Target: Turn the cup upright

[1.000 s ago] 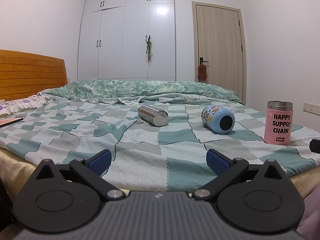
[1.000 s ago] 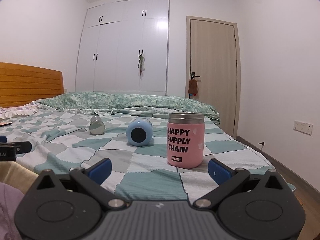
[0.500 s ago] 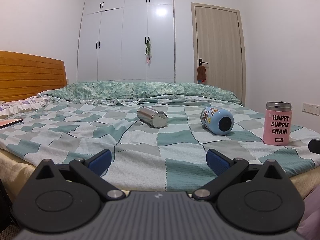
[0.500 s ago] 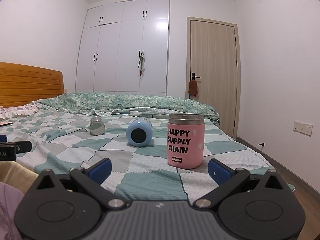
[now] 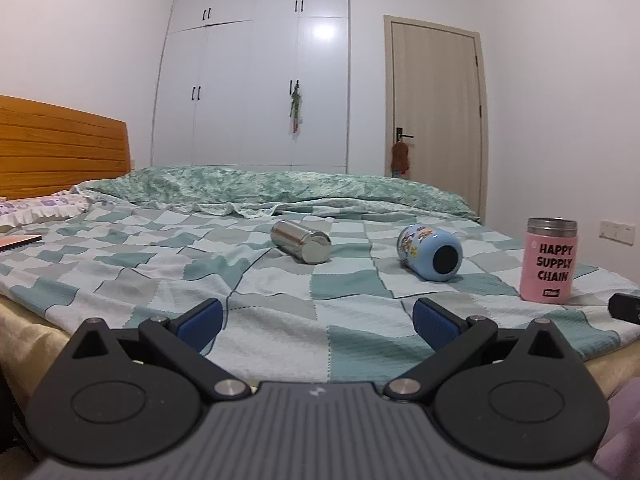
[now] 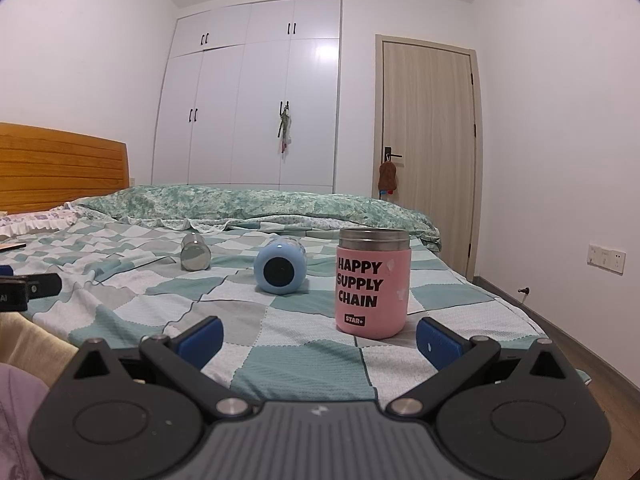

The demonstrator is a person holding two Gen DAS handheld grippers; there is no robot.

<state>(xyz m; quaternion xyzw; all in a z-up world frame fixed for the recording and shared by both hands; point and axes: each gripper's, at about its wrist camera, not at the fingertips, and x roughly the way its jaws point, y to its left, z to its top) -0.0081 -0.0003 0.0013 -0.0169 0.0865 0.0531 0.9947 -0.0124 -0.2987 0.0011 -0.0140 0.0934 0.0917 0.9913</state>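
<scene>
Left wrist: blue cup [image 5: 430, 253] sideways, long axis perhaps toward camera; both grippers' fingers [image 5: 199, 317] spread, empty.

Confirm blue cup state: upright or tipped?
Tipped. The blue cup lies on its side on the bedspread, one round end facing the camera.

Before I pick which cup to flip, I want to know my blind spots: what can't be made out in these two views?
- Steel cup: open or closed end, unclear in both views; its far end faces away.
- Blue cartoon cup: print hidden in the right view, only the round end shows.
- Pink HAPPY SUPPLY CHAIN cup: contents hidden by its wall.
- Right tongs: in the left view only a tip, cut by the edge.
- Flat item at the left edge: cut off.
</scene>
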